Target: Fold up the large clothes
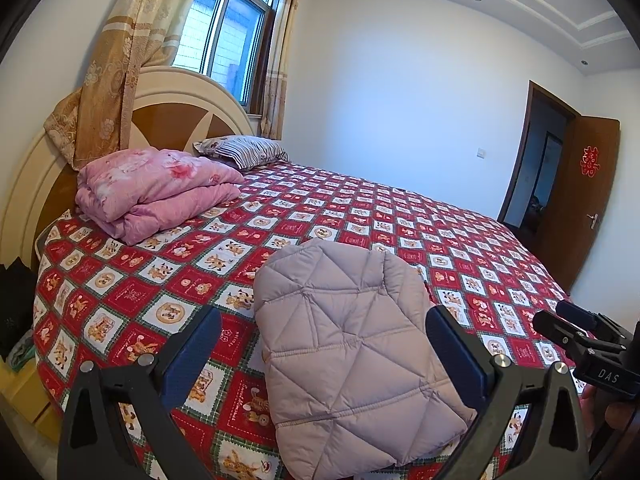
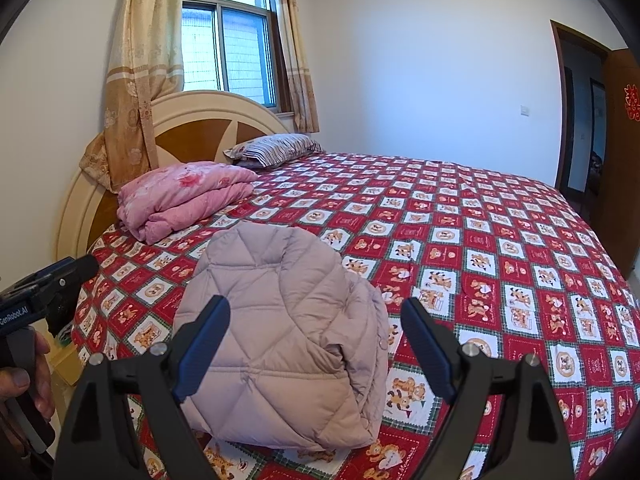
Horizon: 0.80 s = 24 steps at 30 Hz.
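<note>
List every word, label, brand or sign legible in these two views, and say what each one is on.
"DAS": white letters on the black body of the right gripper, seen from the left wrist.
"GenRobot.AI": white letters, first one cut off, on the blue-black body of the left gripper.
Red paper sign on the brown wooden door: a decorative character, too blurred to read.
Small script on the red checked bedsheet: illegible.

A folded, pale mauve quilted down jacket (image 1: pixel 352 344) lies on the red cartoon-patterned bedspread (image 1: pixel 400 216) between the left gripper's (image 1: pixel 324 344) wide-spread blue-padded jaws.
</note>
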Tool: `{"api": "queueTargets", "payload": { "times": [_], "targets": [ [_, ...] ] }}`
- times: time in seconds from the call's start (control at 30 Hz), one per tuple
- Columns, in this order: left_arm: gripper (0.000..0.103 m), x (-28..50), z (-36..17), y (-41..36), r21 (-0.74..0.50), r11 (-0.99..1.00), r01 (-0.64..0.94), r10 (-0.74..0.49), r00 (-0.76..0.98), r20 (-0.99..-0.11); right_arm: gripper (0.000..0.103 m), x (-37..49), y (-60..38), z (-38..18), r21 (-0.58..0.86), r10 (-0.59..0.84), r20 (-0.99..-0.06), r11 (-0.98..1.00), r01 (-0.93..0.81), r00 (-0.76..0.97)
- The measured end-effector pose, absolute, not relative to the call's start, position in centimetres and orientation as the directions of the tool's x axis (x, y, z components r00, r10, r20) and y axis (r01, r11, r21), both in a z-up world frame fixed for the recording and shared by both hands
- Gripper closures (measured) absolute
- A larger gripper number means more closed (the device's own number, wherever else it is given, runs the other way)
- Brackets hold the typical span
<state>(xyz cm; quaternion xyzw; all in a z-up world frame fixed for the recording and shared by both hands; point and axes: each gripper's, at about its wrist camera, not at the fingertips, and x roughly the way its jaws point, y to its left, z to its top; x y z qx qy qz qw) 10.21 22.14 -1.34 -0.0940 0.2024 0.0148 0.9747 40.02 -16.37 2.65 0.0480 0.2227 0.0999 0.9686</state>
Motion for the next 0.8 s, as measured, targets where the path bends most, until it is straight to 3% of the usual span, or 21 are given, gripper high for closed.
{"api": "queueTargets", "payload": {
  "times": [0.8],
  "targets": [
    [0.001,10.35,-1.5,22.16,-0.174,0.982,-0.071,-0.005,0.917,-0.4,0.013,39.79,-15.78,2.14,0.146,0.216,-0.43,0.975,-0.169,0.877]
  ]
}}
